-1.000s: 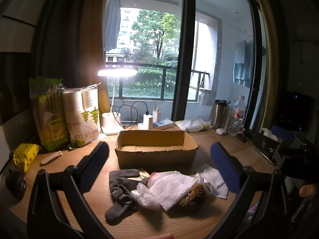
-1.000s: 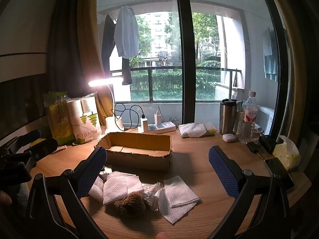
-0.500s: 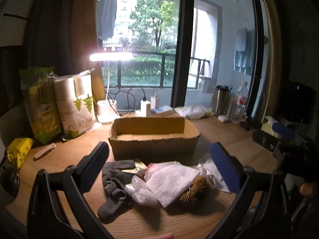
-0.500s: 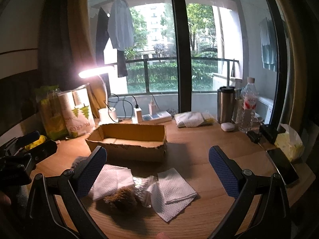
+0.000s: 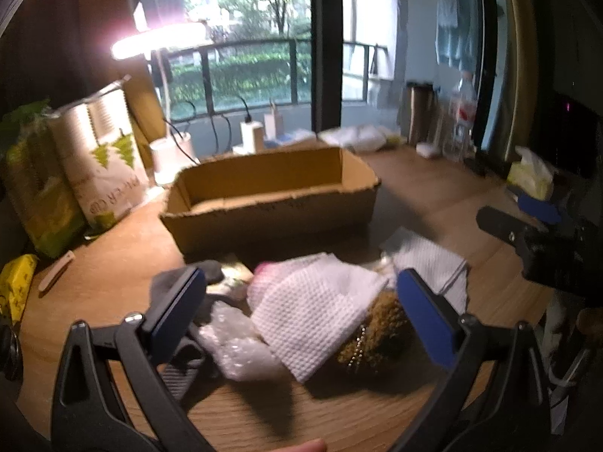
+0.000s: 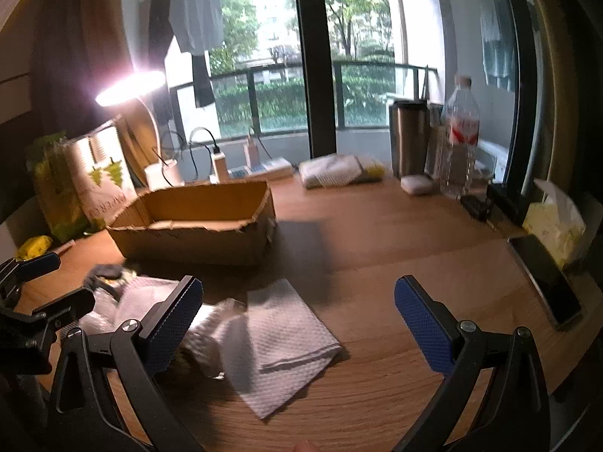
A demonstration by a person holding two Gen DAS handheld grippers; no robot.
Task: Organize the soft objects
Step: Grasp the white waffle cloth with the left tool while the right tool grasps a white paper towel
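An open cardboard box (image 5: 271, 196) (image 6: 196, 226) stands mid-table. In front of it lies a heap of soft things: a white waffle cloth (image 5: 312, 312), a brown fuzzy toy (image 5: 377, 335), clear bubble wrap (image 5: 241, 346), a dark grey glove (image 5: 181, 369) and a second white cloth (image 5: 429, 267) (image 6: 279, 339). My left gripper (image 5: 297, 316) hangs open just above the heap, its blue pads either side of the waffle cloth. My right gripper (image 6: 297, 320) is open too, over the second white cloth, holding nothing.
A lit desk lamp (image 5: 158, 37), paper-cup packs (image 5: 101, 162) and a yellow packet (image 5: 15, 286) stand at the left. Bottle (image 6: 459, 139), steel tumbler (image 6: 409, 135), folded towel (image 6: 339, 173), tissue pack (image 6: 554, 226) and a phone (image 6: 546, 278) sit at the right.
Both grippers have moved down and forward toward the heap, so the soft things and the box look larger. Both stay open; nothing was taken hold of.
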